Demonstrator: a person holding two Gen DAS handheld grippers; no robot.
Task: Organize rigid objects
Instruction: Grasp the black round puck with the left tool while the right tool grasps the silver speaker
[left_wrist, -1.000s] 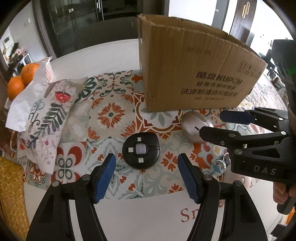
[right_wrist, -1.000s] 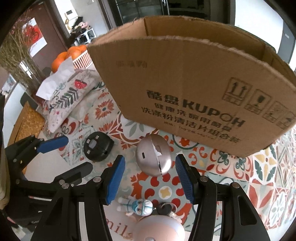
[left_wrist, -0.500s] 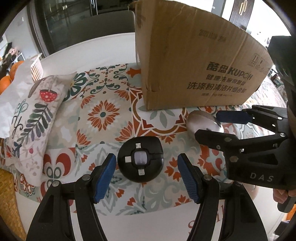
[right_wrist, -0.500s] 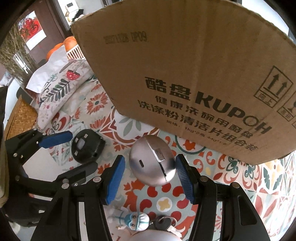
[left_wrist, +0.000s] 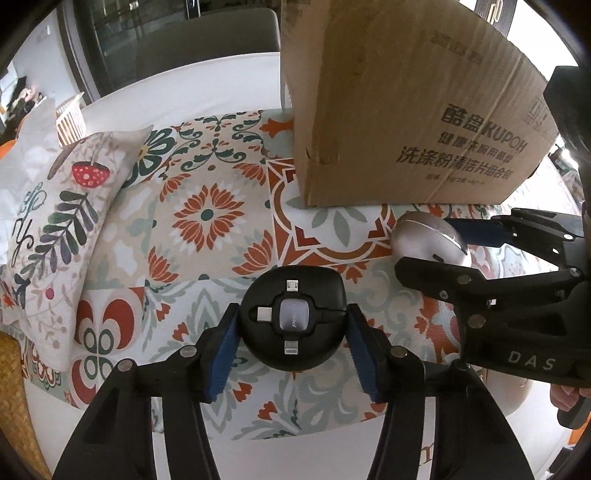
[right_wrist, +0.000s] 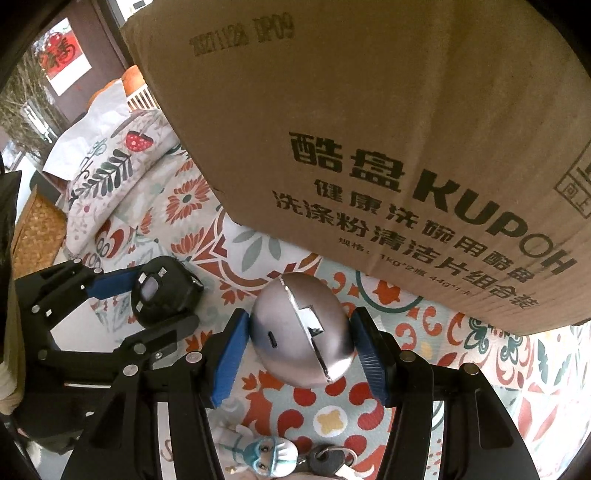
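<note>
Cardboard box (left_wrist: 406, 110), inside hidden

The cardboard box (right_wrist: 388, 129) is matt brown corrugated paper. The egg-shaped gadget (right_wrist: 299, 332) looks like brushed, satin metal. The round cable hub (left_wrist: 293, 321) is smooth black plastic, slightly glossy. The patterned tablecloth (left_wrist: 207, 221) and cushion (left_wrist: 59, 221) are woven cloth.

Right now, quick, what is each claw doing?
Left claw: closing around the black round charger; its pads look just touching.
Right claw: around the silver egg-shaped gadget, pads at its sides; a firm grip cannot be told.
</note>
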